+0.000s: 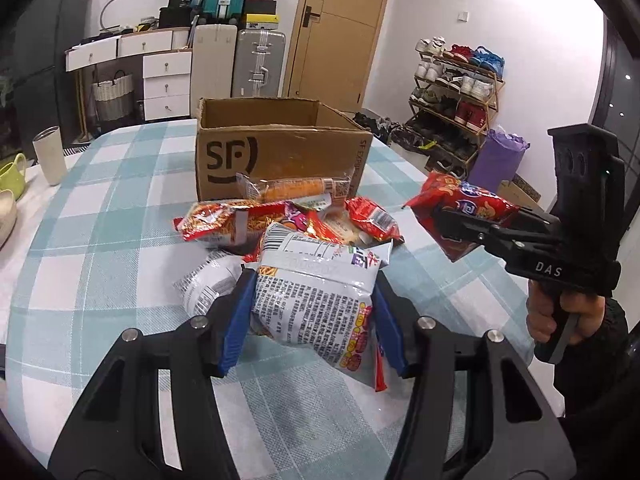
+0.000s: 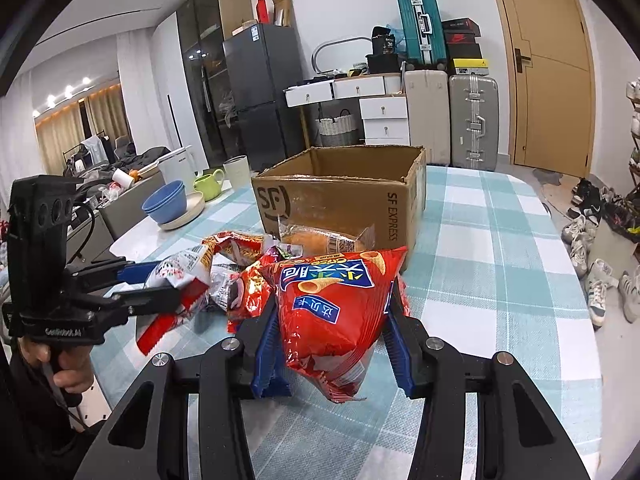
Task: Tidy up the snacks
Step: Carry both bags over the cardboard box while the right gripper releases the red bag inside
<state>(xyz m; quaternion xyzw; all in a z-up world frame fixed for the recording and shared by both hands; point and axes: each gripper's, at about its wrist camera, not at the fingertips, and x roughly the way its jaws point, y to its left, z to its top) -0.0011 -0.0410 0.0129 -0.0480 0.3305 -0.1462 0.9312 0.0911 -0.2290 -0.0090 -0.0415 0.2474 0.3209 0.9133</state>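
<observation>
Checked blue-and-white cloth covers your worktop [image 1: 100, 220], and on it, toward the far side, stands the open cardboard box [image 1: 276, 152] with its flaps up and "SF" printed on the wall facing you. Just in front of the box lies the pile of snacks [image 1: 288, 220]: red noodle packs, a clear-wrapped orange stick leaning against the box wall, and a silver pack at the near left edge. Your left tongs [image 1: 314, 316] are clamped on a white bag [image 1: 320, 288] covered in small print, the blue pads pressing its two sides; the bag hangs clear of the cloth, over the near edge of the pile. Your right tongs [image 2: 330, 340] grip a red bag [image 2: 332, 308] with cone-shaped crisps pictured on it, squeezed at its middle and lifted off the worktop, to the right of the pile and short of the box. From the left camera that red bag shows level with the box's lower half, well apart from the white one. Off to the left on the worktop sit blue bowls [image 2: 166, 200], a green mug [image 2: 208, 186] and a pale cup [image 1: 50, 156].
</observation>
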